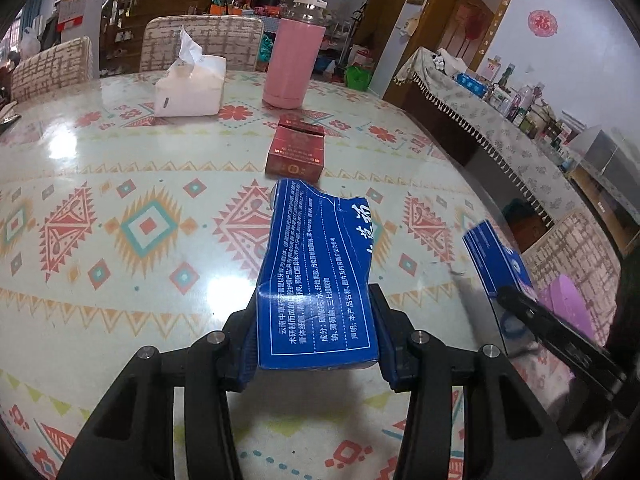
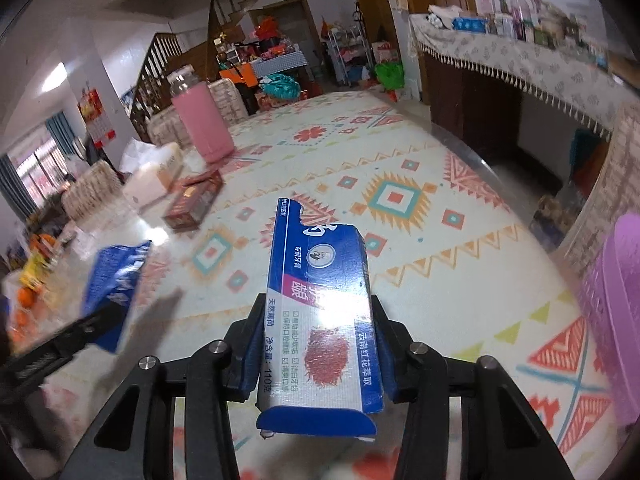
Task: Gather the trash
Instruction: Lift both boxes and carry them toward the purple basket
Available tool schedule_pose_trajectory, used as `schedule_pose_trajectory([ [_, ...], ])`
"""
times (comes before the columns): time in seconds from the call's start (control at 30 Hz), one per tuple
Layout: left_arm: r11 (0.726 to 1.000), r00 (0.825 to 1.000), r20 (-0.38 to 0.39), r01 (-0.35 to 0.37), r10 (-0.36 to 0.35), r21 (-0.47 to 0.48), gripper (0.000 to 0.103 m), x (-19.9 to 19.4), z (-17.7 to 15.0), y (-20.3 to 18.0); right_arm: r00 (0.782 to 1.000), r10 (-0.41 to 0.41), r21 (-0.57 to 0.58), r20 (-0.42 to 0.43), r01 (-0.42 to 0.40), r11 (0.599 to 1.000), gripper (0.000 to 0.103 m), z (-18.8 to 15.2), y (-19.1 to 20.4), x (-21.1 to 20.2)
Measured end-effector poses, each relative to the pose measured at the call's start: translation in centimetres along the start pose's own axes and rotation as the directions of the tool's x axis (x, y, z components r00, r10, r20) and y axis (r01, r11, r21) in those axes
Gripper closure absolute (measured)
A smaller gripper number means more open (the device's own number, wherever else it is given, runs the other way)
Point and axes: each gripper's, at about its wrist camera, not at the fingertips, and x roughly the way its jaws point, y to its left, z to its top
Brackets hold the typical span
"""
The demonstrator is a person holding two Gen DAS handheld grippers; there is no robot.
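Observation:
My left gripper (image 1: 316, 344) is shut on a torn blue toothpaste box piece (image 1: 318, 276), held above the patterned table (image 1: 120, 184). My right gripper (image 2: 316, 348) is shut on the other blue and white toothpaste box piece (image 2: 324, 320), also above the table. Each gripper shows in the other view: the right one with its box (image 1: 500, 264) at the right edge, the left one with its box (image 2: 116, 280) at the left. A red cigarette pack (image 1: 296, 152) lies on the table ahead; it also shows in the right wrist view (image 2: 194, 200). A purple basket (image 2: 616, 320) stands at the right.
A pink flask (image 1: 294, 64) and a white tissue pack (image 1: 190, 84) stand at the table's far side. Woven chairs (image 1: 200, 42) stand behind the table. A long sideboard with a fringed cloth (image 1: 500, 120) runs along the right wall. The purple basket (image 1: 568, 308) sits off the table's right edge.

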Motion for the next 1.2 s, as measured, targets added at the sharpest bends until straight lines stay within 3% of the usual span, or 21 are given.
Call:
schedule_pose_trajectory([
  [0.23, 1.0, 1.0, 0.001, 0.006, -0.006, -0.022, 0.057, -0.1, -0.2, 0.3, 0.999, 0.019, -0.057, 0.04, -0.017, 0.998, 0.053, -3.3, 0.3, -6.4],
  [0.6, 0.999, 0.999, 0.035, -0.039, 0.039, 0.0, 0.057, -1.3, -0.8, -1.3, 0.99, -0.065, 0.025, 0.125, 0.062, 0.998, 0.053, -8.6, -7.1, -15.7],
  [1.0, 0.99, 0.996, 0.089, 0.013, -0.025, 0.137, 0.057, -9.2, -6.6, -8.4, 0.991, 0.011, 0.018, 0.13, -0.013, 1.0, 0.052, -10.7, -8.1, -16.5],
  [1.2, 0.983, 0.989, 0.147, -0.026, -0.001, 0.184, 0.056, -12.7, -9.5, -10.8, 0.992, 0.028, 0.024, 0.126, -0.031, 0.999, 0.052, -11.5, -8.1, -16.6],
])
